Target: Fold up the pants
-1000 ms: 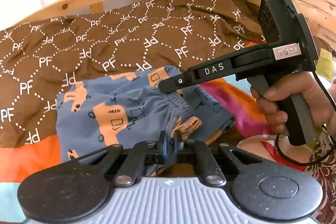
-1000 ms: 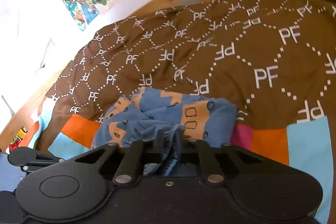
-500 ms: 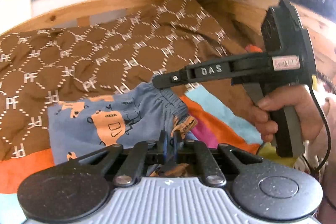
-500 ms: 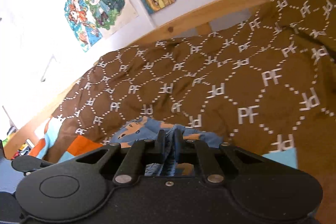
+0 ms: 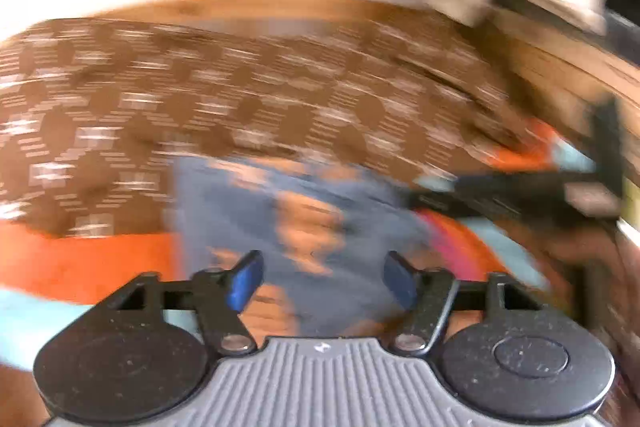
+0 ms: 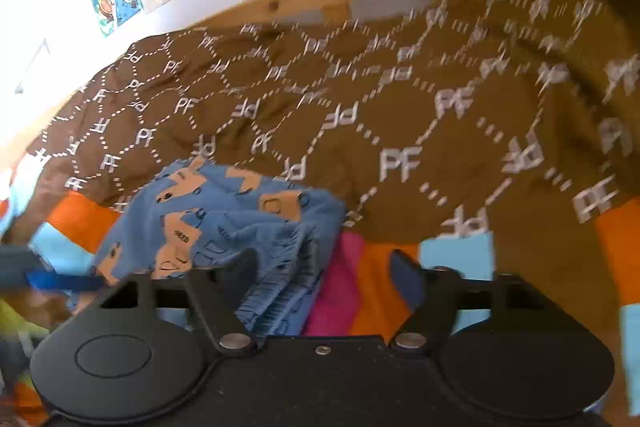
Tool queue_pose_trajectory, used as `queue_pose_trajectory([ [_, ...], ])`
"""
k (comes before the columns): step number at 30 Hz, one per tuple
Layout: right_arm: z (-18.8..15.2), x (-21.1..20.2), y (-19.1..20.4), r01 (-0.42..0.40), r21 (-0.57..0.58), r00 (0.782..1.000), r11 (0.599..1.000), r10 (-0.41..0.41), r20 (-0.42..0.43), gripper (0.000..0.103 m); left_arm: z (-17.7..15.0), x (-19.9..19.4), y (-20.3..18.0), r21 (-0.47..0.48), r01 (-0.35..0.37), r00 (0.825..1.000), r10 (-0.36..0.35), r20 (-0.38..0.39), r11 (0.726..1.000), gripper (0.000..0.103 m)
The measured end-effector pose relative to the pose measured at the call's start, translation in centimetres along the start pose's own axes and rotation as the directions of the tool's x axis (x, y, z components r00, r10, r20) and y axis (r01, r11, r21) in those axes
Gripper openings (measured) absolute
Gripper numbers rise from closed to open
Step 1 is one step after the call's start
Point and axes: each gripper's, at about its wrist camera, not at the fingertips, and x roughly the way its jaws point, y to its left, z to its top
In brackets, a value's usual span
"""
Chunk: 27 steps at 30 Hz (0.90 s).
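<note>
Soft cloth pants (image 6: 224,223); matt plastic claw (image 5: 320,283)

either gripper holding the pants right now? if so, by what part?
Nothing held. Left gripper and right gripper have just opened; their pads stand apart, and the blue pants lie loose on the bed.

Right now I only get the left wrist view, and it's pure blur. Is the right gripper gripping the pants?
Observer: No. The right gripper is open. Its jaws have just been opening, and the pants lie loose between them, unpinched.
Operator: Which part of the pants is nearest it?
Observer: The gathered waistband, close to the finger on the picture's left.
Operator: What's beside that?
Observer: A pink stripe of the bedding, on the waistband's right in the picture.
</note>
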Motion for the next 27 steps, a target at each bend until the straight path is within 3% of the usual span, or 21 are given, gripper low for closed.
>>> queue_pose_trajectory([
  [1, -0.2, -0.4, 0.6, 0.033, -0.023, 0.999, 0.999, -0.032, 0.030, 0.087, 0.0, 0.3, 0.8, -0.048, -0.099, 0.995, 0.099, 0.005, 0.994, 0.088],
  [2, -0.4, -0.6, 1.3, 0.060, -0.041, 0.996, 0.997, -0.057, 0.061, 0.097, 0.0, 0.7, 1.5, -0.084, -0.167, 0.986, 0.167, -0.008, 0.982, 0.088],
  [3, -0.6, -0.6, 2.1, 0.073, -0.056, 0.993, 0.996, -0.068, 0.092, 0.101, -0.1, 1.3, 2.1, -0.113, -0.219, 0.976, 0.217, -0.031, 0.969, 0.088],
  [7, -2.1, -0.5, 6.1, 0.066, -0.254, 0.988, 0.965, -0.028, 0.150, 0.101, -1.9, 2.9, 3.8, -0.168, -0.297, 0.952, 0.278, -0.126, 0.940, 0.088],
  [10, -3.0, -0.1, 7.8, 0.056, -0.383, 0.993, 0.922, -0.011, 0.120, 0.101, -3.1, 3.1, 4.3, -0.177, -0.318, 0.945, 0.297, -0.134, 0.932, 0.090],
  [13, -3.5, 0.6, 7.2, 0.130, -0.448, 0.992, 0.885, -0.112, 0.065, 0.101, -3.7, 3.0, 5.8, -0.251, -0.296, 0.952, 0.265, -0.151, 0.922, 0.093],
  [17, -2.3, -0.2, 3.9, 0.079, -0.320, 0.995, 0.944, -0.093, -0.028, 0.102, -4.1, 2.4, 6.4, -0.222, -0.276, 0.958, 0.249, -0.142, 0.935, 0.094],
  [19, -2.0, -0.9, 3.3, 0.082, -0.288, 0.995, 0.954, -0.096, -0.033, 0.102, -3.8, 1.8, 6.4, -0.210, -0.269, 0.960, 0.245, -0.133, 0.940, 0.095],
  [21, -2.0, -2.3, 3.3, 0.094, -0.292, 0.995, 0.952, -0.083, 0.049, 0.102, -3.0, 0.8, 6.6, -0.215, -0.252, 0.967, 0.237, -0.091, 0.944, 0.094],
  [24, -1.7, -3.7, 4.3, 0.132, -0.323, 0.974, 0.937, -0.063, 0.216, 0.102, -0.7, 0.3, 6.6, -0.153, -0.219, 0.975, 0.224, 0.016, 0.964, 0.097],
  [27, -0.3, -0.9, 5.5, 0.151, -0.340, 0.970, 0.928, -0.074, 0.230, 0.102, 2.3, 2.2, 5.9, -0.082, -0.213, 0.975, 0.218, 0.052, 0.974, 0.098],
])
